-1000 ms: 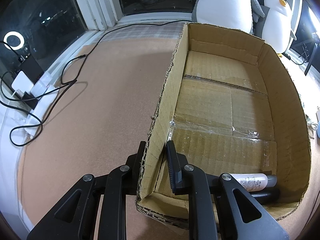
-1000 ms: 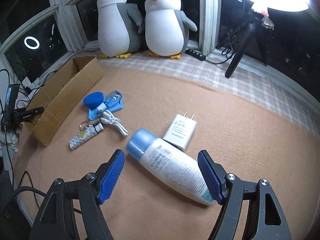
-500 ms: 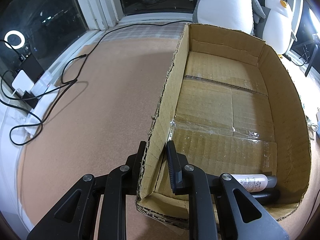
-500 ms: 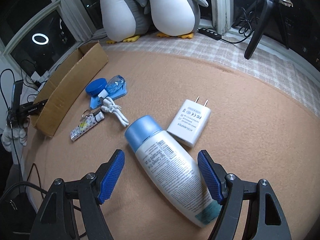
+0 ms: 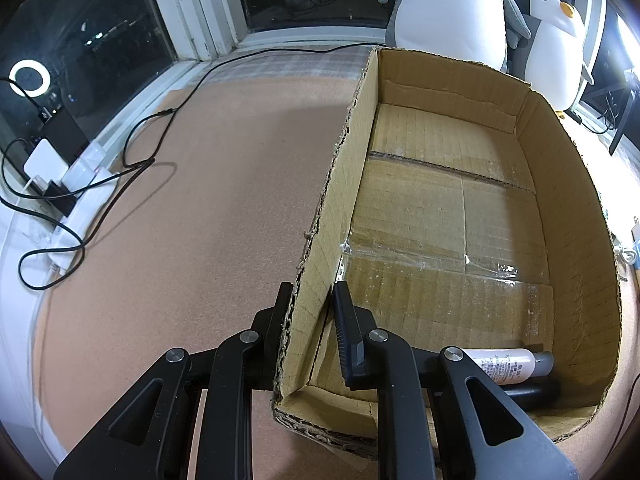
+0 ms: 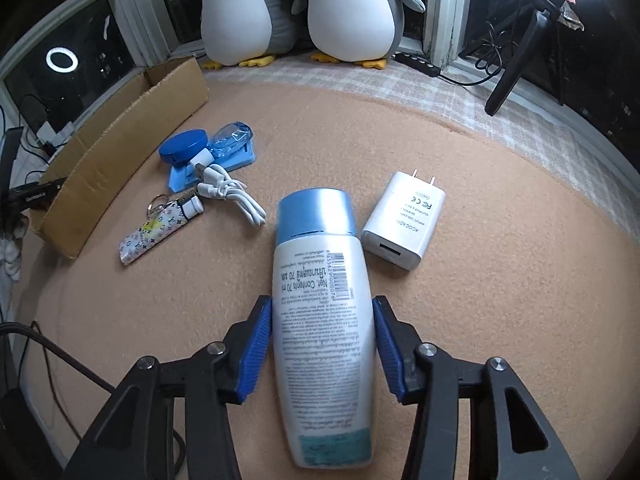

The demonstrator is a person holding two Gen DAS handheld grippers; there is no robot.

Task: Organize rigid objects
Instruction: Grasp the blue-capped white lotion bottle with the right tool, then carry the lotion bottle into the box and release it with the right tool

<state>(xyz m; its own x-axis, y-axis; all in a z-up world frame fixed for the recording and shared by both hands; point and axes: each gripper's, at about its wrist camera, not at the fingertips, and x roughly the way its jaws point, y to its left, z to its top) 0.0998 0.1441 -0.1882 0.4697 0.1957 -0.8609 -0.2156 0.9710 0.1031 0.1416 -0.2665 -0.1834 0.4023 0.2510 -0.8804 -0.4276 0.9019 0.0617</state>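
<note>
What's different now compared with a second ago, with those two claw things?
The right gripper came down over the lotion bottle, and its jaws have just been closing; the blue pads now sit against the bottle's sides. The left gripper stayed clamped on the cardboard box wall. Charger, cable and keychain haven't moved.

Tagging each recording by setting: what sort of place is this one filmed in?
Probably a home room set up for filming, at night: a carpeted floor in a bay of dark windows, plush penguins on the sill, and a ring light reflected in the window glass.
</note>
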